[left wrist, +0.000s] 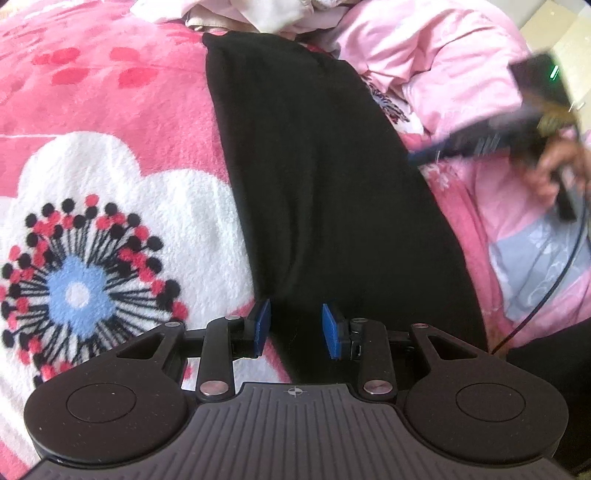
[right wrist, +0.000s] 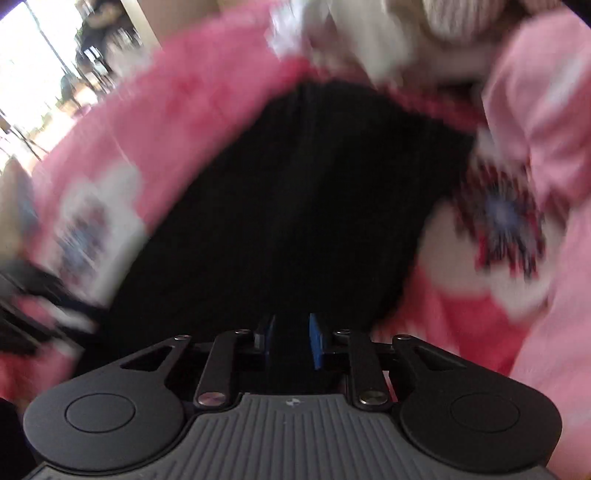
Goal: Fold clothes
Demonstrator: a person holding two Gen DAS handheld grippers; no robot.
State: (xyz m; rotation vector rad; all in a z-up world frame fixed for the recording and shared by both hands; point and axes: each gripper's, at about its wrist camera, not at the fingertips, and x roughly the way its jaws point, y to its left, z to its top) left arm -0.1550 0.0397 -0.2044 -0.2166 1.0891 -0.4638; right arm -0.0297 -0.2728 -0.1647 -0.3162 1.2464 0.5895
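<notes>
A black garment lies lengthwise on a pink flowered blanket. My left gripper sits low over its near end, close to the left edge. The blue pads stand a little apart with black cloth showing between them and no visible pinch. In the right wrist view, which is blurred, the same black garment fills the middle. My right gripper hangs over it with a narrow gap between the pads and nothing seen caught. In the left wrist view the right gripper is a blur by the garment's right edge, with a hand on it.
A pale pink garment lies bunched at the back right, with more light clothes heaped at the far end. A black cable trails over the right side of the blanket. A bright window shows far left.
</notes>
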